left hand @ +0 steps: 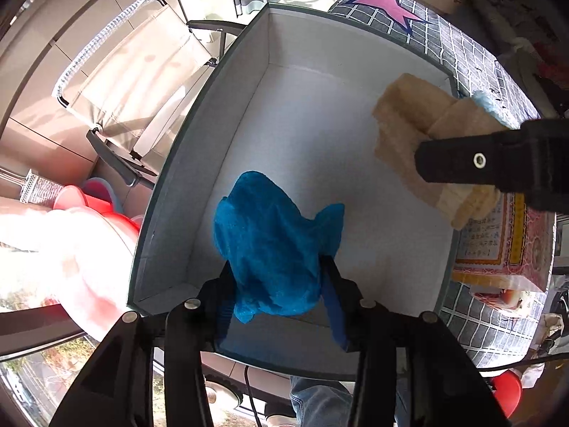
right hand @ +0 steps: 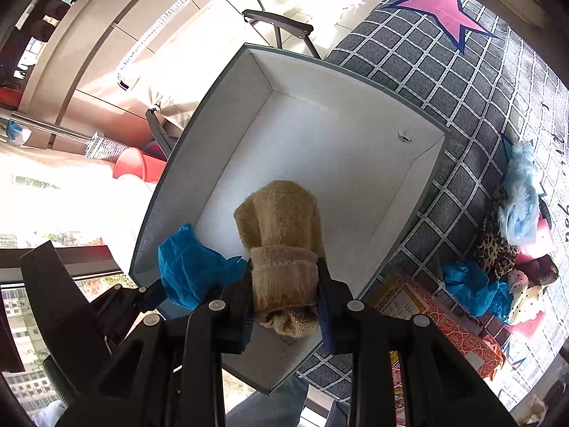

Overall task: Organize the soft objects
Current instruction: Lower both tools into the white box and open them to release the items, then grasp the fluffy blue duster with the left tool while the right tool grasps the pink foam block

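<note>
Nearest in the left wrist view, the left gripper (left hand: 277, 306) points straight down into the white box (left hand: 227, 114), its fingers spread either side of the blue cloth (left hand: 270, 245). The pads stand off the fabric on the right side and only seem to brush it on the left, so I judge the cloth released, sitting low in the near corner of the box.

The right gripper (right hand: 284, 306) pinches the tan knitted roll (right hand: 281, 245) across its width; the roll's long axis runs forward along the fingers, out over the box floor. It hangs above the box, not resting on it, so the coming move looks like a lowering: the drop spot lies straight ahead and below the right fingers, beside the blue cloth, which lies to their left. The right hand is the one that carries it.

Further off, on the grid-patterned cover (right hand: 444, 106) with its one pink star (right hand: 441, 7), a pile waits to the right of the box: one light blue fluffy piece (right hand: 519, 199), one leopard-print piece (right hand: 498, 245), one more crumpled blue cloth (right hand: 473, 288), one polka-dot piece (right hand: 522, 299) and a dark red one, partly hidden. One red patterned carton (right hand: 441, 320) lies just beside the box
</note>
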The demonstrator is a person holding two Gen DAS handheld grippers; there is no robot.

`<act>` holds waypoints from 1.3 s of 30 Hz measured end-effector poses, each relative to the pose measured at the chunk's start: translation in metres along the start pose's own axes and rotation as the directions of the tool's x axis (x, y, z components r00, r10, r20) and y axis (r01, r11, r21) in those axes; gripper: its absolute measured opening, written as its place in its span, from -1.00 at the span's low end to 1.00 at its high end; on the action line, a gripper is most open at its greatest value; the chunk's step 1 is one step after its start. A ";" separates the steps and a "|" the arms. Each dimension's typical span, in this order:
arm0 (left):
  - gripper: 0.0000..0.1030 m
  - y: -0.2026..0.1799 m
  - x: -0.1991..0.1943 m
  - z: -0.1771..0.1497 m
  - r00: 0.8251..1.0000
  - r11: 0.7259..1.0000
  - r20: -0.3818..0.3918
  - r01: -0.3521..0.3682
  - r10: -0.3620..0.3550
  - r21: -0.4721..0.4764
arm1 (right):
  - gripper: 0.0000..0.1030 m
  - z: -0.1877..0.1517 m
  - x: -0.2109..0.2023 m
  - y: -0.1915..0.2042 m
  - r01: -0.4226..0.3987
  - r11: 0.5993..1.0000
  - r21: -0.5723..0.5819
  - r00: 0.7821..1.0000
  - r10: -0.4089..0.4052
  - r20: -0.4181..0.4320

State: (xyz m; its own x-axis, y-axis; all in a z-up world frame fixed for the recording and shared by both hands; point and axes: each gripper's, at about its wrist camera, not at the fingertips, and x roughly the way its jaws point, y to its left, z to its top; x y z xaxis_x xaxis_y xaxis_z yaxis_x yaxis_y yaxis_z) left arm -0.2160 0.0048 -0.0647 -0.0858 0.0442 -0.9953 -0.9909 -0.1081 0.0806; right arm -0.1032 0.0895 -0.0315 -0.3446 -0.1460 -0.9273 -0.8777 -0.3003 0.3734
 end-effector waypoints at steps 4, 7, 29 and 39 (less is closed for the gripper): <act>0.73 0.004 -0.004 0.000 0.999 0.998 0.022 0.044 -0.044 -0.039 | 0.43 0.000 -0.007 -0.001 0.014 1.000 0.004 0.999 -0.014 0.032; 1.00 0.006 -0.002 0.001 0.999 0.997 0.004 0.054 -0.053 -0.057 | 0.81 0.001 -0.017 -0.011 -0.007 1.000 0.026 0.998 0.005 0.061; 0.99 -0.104 -0.070 0.070 0.912 0.913 -0.046 0.405 -0.408 -0.054 | 0.99 -0.109 -0.078 -0.309 0.135 0.766 0.629 0.977 -0.208 0.043; 0.99 -0.221 -0.022 0.143 0.899 0.925 -0.217 0.376 -0.380 -0.062 | 0.99 -0.148 -0.026 -0.355 0.040 0.759 0.650 0.999 -0.044 -0.010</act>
State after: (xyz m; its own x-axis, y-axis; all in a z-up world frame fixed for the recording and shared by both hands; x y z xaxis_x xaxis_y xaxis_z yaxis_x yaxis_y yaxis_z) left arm -0.0100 0.1702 -0.0527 0.3220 -0.1347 -0.9371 -0.9420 -0.1444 -0.3029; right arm 0.2663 0.0601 -0.1362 -0.3025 -0.1417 -0.9426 -0.8960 0.3795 0.2305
